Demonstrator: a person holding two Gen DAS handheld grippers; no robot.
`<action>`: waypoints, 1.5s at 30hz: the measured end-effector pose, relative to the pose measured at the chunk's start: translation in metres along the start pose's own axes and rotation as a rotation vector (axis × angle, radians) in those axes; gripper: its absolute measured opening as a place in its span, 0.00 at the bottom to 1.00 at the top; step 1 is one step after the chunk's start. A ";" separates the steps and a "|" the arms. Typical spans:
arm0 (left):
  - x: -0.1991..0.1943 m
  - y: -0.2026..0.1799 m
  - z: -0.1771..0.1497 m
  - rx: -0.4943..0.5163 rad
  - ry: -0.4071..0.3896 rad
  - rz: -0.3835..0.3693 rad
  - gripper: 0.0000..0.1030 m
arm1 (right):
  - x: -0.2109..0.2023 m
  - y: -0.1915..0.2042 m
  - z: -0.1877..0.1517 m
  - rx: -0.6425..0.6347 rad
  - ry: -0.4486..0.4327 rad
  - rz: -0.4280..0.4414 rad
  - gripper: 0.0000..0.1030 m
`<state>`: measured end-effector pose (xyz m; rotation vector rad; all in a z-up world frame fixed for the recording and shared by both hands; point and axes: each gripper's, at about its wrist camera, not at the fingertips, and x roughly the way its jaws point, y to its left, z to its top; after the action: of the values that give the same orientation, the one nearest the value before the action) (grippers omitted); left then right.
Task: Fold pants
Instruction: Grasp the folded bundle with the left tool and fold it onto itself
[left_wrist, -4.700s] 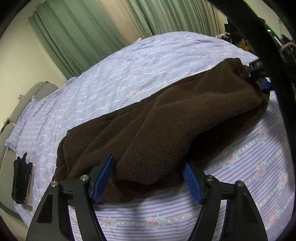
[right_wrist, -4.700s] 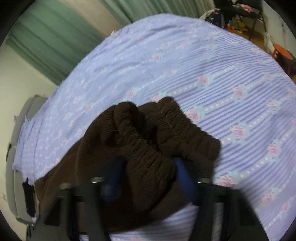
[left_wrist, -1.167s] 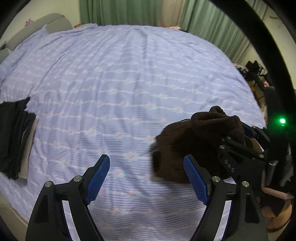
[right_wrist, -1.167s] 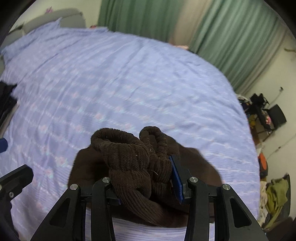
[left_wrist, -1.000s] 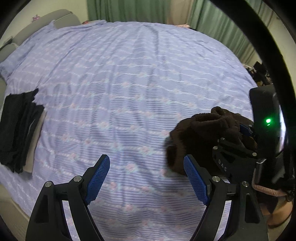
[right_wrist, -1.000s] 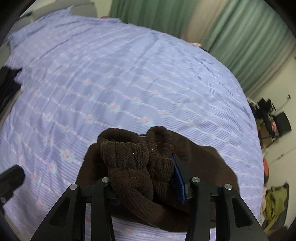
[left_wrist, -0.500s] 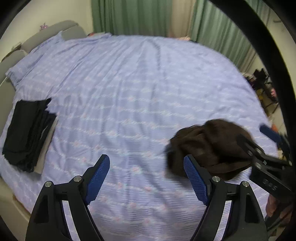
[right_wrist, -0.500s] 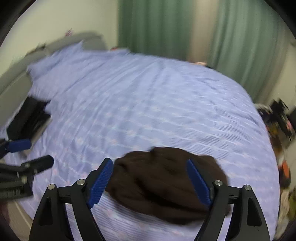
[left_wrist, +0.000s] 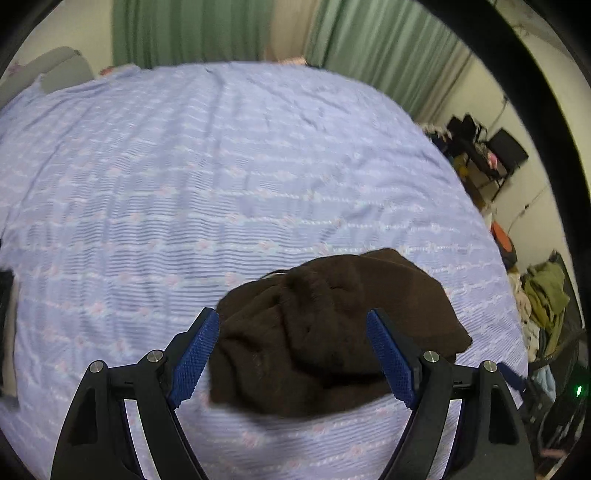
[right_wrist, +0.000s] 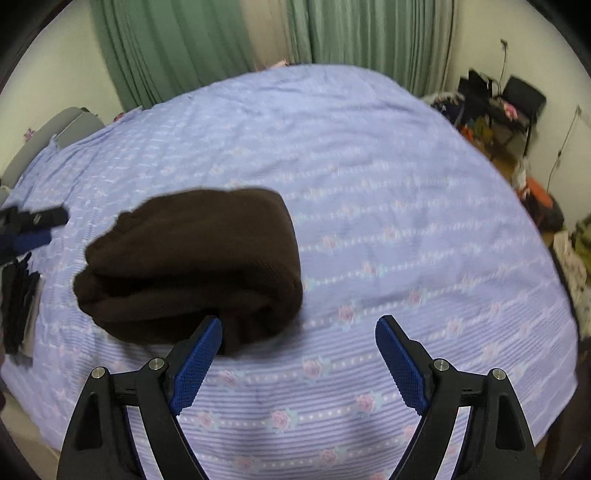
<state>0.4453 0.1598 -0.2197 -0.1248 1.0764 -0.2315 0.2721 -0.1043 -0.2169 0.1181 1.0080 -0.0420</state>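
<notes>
The dark brown corduroy pants (left_wrist: 332, 328) lie folded in a thick bundle on the lilac flowered bedsheet (left_wrist: 221, 166). In the right wrist view the pants (right_wrist: 195, 258) lie left of centre. My left gripper (left_wrist: 293, 354) is open and empty, hovering above the bundle's near side. My right gripper (right_wrist: 297, 354) is open and empty, to the right of the bundle over bare sheet. The left gripper's tip (right_wrist: 33, 225) shows at the left edge of the right wrist view.
A stack of black folded clothes (right_wrist: 16, 302) lies at the bed's left edge. Green curtains (right_wrist: 207, 44) hang behind the bed. Chairs and clutter (right_wrist: 506, 99) stand to the right, with a clothes pile (left_wrist: 543, 299) on the floor.
My right gripper let go of the pants and opened, then drew back to the right. The bundle now rests on the bed. My left gripper swung over toward the bundle.
</notes>
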 end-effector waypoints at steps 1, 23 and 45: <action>0.009 -0.004 0.003 0.008 0.020 0.001 0.80 | 0.007 -0.001 -0.003 0.008 0.013 0.016 0.83; 0.013 -0.010 0.009 -0.086 0.063 -0.068 0.25 | 0.075 -0.003 0.003 0.041 0.109 0.094 0.50; 0.068 0.074 -0.107 -0.554 0.260 -0.157 0.74 | 0.061 0.037 0.005 -0.212 0.062 0.036 0.40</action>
<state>0.3914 0.2160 -0.3443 -0.6925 1.3716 -0.0850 0.3122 -0.0674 -0.2627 -0.0570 1.0654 0.1019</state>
